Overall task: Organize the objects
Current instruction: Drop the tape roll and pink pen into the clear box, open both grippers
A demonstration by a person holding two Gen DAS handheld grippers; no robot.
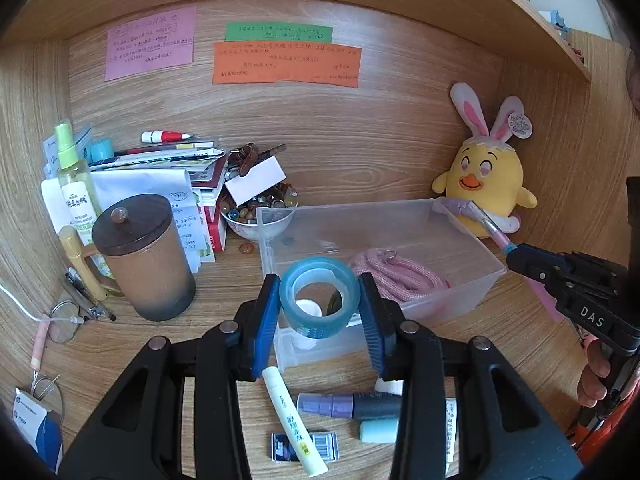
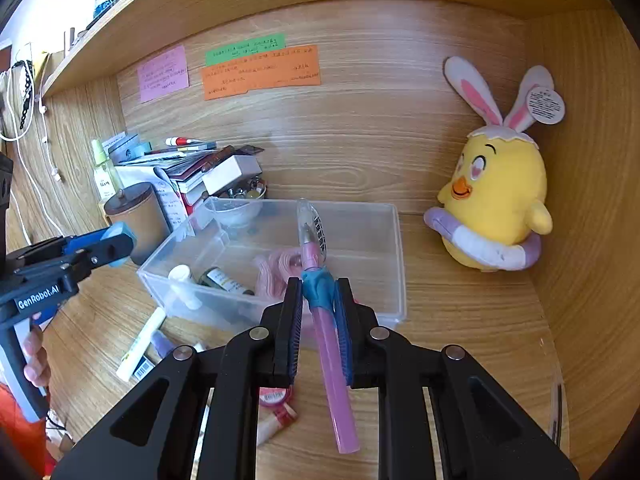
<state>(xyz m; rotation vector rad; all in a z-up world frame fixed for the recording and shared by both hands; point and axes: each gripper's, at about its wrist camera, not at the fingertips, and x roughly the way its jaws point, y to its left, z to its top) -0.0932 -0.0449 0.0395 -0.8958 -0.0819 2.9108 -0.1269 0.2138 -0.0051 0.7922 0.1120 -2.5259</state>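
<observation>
My left gripper [image 1: 319, 280] is shut on a translucent blue tape roll [image 1: 316, 322], held above the near end of a clear plastic bin [image 1: 360, 207]. My right gripper [image 2: 319, 282] is shut on a pink pen [image 2: 336, 380] by its blue grip, and the pen's clear capped tip points over the bin [image 2: 396, 264]. A pink cord [image 2: 276, 268], a white bottle [image 2: 182, 276] and a dark bottle [image 2: 226, 280] lie in the bin. In the left wrist view the right gripper [image 1: 516, 258] is at the right, by the bin's far corner.
A white tube [image 1: 294, 424], a purple marker [image 1: 348, 406], a light blue eraser [image 1: 378, 430] and a small card [image 1: 306, 446] lie on the desk before the bin. A lidded brown mug [image 1: 148, 256], a bead bowl [image 1: 256, 216] and stacked papers stand left. A yellow plush chick [image 2: 496, 204] sits right.
</observation>
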